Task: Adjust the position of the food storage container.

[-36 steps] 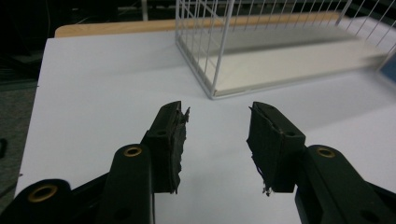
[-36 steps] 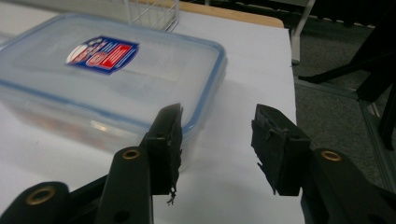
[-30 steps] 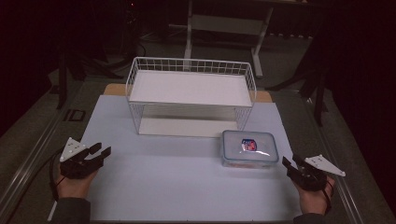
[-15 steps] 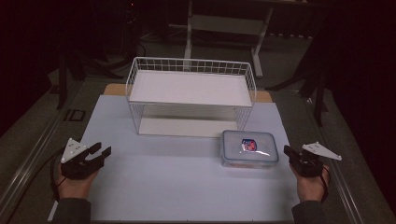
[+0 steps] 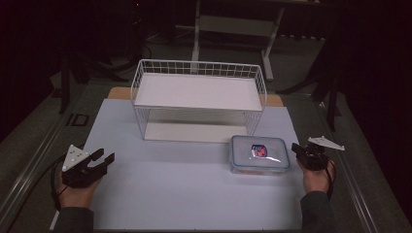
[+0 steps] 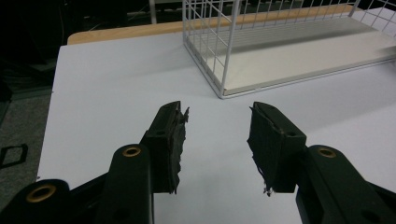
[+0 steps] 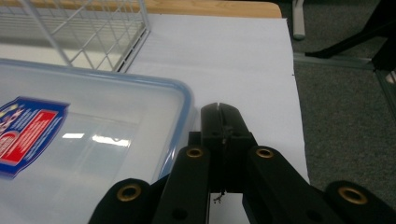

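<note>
High view: I saw a white wire basket [image 5: 199, 99] standing at the far middle of the pale table [image 5: 194, 194], with a white shelf board on top and another at its base. A clear lidded container [image 5: 260, 154] with a blue-edged lid lay flat just in front of the basket's right corner. The lid carried a red-and-blue label [image 5: 259, 151]; I could not read its writing. My left gripper [image 5: 99, 161] rested at the table's left side, well apart from the container, jaws spread. My right gripper [image 5: 295, 148] sat just beside the container's right edge, held by the right hand [image 5: 317, 177]; from here I could not tell the jaw gap.

Left gripper view: The left gripper [image 6: 217, 123] showed both jaws wide apart with bare table between them and nothing held. The pads [image 6: 266, 140] looked frayed. The basket [image 6: 224, 51] stood ahead to the right.

Right gripper view: The right gripper [image 7: 219, 108] had its jaws pressed together, empty. The container [image 7: 93, 140] lay immediately to the left of the tips; I could not tell whether they touched. The label [image 7: 28, 130] was a blue shield with a red panel, text blurred beyond reading.
</note>
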Available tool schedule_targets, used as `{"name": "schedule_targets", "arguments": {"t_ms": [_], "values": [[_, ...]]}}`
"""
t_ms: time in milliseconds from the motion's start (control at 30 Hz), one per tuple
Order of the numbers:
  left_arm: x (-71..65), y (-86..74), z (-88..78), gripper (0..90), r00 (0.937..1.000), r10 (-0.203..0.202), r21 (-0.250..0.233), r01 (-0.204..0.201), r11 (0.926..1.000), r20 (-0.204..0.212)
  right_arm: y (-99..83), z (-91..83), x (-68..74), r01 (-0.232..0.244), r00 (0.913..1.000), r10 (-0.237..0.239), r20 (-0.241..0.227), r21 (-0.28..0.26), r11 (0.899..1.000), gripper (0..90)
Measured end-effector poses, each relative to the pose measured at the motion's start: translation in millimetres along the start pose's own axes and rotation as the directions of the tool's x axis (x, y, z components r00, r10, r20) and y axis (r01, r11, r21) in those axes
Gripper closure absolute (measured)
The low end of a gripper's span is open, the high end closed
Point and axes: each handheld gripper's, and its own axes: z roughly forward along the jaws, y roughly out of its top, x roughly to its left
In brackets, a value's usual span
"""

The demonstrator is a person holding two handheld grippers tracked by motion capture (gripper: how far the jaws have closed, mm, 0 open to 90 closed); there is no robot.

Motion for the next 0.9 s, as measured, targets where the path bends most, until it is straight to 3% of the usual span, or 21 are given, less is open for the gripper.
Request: {"name": "schedule_targets", "arguments": {"t_ms": [233, 400, 533, 633, 900], "values": [[0.2, -0.5, 0.0, 53.9, 1.0, 0.005, 0.004, -0.005, 1.0, -0.002, -1.8, 15.0, -1.3, -0.01, 0.9999, 0.01, -0.004, 0.061, 0.998, 90.0], [-0.6, -0.3, -0.1, 53.9, 1.0, 0.005, -0.005, -0.005, 1.0, -0.005, -1.1, 19.4, 1.5, -0.004, 0.9997, 0.006, -0.025, 0.069, 0.998, 90.0], [-0.2, -0.3, -0.1, 53.9, 1.0, 0.005, -0.007, -0.005, 1.0, -0.005, -2.5, 20.2, 1.5, -0.033, 0.9992, 0.035, -0.02, 0.07, 0.997, 90.0], [-0.4, -0.1, 0.4, 53.9, 0.9999, 0.007, -0.009, -0.008, 0.9999, -0.011, -2.3, 20.7, 5.3, -0.006, 0.9995, 0.009, -0.031, 0.07, 0.997, 90.0], [-0.7, -0.1, 0.5, 53.9, 0.9999, 0.011, -0.008, -0.011, 0.9999, -0.012, -3.2, 24.0, 16.5, 0.006, 0.9978, -0.002, -0.067, 0.064, 0.998, 90.0]]}}
